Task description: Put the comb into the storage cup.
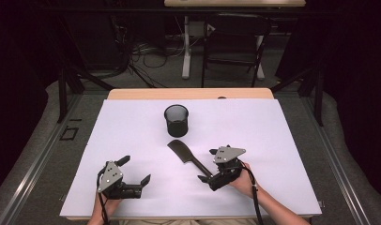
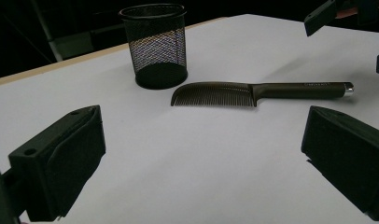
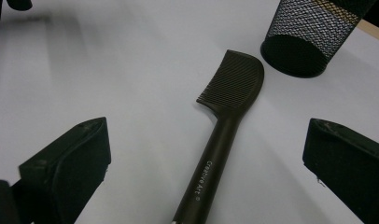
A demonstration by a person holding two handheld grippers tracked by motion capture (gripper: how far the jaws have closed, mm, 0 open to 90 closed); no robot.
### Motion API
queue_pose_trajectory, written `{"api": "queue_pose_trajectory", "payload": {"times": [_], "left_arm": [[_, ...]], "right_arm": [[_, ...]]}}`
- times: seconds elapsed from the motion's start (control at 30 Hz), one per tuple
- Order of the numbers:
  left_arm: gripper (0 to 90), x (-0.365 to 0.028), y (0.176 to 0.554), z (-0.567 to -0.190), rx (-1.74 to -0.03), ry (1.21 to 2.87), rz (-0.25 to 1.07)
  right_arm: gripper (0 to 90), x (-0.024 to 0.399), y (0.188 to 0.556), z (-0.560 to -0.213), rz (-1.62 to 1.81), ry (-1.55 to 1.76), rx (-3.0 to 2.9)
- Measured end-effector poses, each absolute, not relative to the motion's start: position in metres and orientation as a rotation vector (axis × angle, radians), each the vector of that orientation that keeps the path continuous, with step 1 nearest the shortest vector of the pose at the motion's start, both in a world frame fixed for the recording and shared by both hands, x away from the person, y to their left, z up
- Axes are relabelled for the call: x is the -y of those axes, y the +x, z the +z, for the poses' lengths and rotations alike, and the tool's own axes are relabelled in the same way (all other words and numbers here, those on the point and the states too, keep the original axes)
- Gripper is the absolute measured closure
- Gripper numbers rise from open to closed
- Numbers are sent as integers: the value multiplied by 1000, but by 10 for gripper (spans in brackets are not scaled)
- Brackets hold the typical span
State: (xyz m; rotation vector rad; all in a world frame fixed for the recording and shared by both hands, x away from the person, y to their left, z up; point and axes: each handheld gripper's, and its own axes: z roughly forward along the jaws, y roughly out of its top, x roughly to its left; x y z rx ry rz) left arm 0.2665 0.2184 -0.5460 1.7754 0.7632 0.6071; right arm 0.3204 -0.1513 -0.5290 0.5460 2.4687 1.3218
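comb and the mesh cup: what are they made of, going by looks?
Comb: looks like moulded plastic, dark brown-black with a matte finish; the fine teeth and handle look like one piece, white lettering is printed on the handle, and the handle tip carries a small shiny, possibly metal cap.
Mesh cup: probably black-coated wire mesh, see-through lattice wall, solid rim band and base.
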Motion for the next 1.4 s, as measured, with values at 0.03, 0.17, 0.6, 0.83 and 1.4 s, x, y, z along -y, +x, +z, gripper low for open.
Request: {"api": "queue_pose_trajectory", "payload": {"times": [0.03, 0.17, 0.6, 0.83, 1.4], "left_arm": [[0, -218, 267, -546, -763, 1776, 607], [0, -218, 267, -547, -766, 1781, 599], [0, -219, 267, -546, -764, 1782, 600], [0, -220, 267, -546, -763, 1782, 599], [0, -220, 266, -546, -760, 1781, 601]], "right_arm": [[16, 150, 321, -529, 1322, 542, -2472], [68, 148, 320, -531, 1308, 535, -2488], [600, 144, 315, -535, 1274, 503, -2505], [893, 142, 312, -540, 1216, 464, -2557], [900, 142, 301, -546, 1100, 419, -2617]]}}
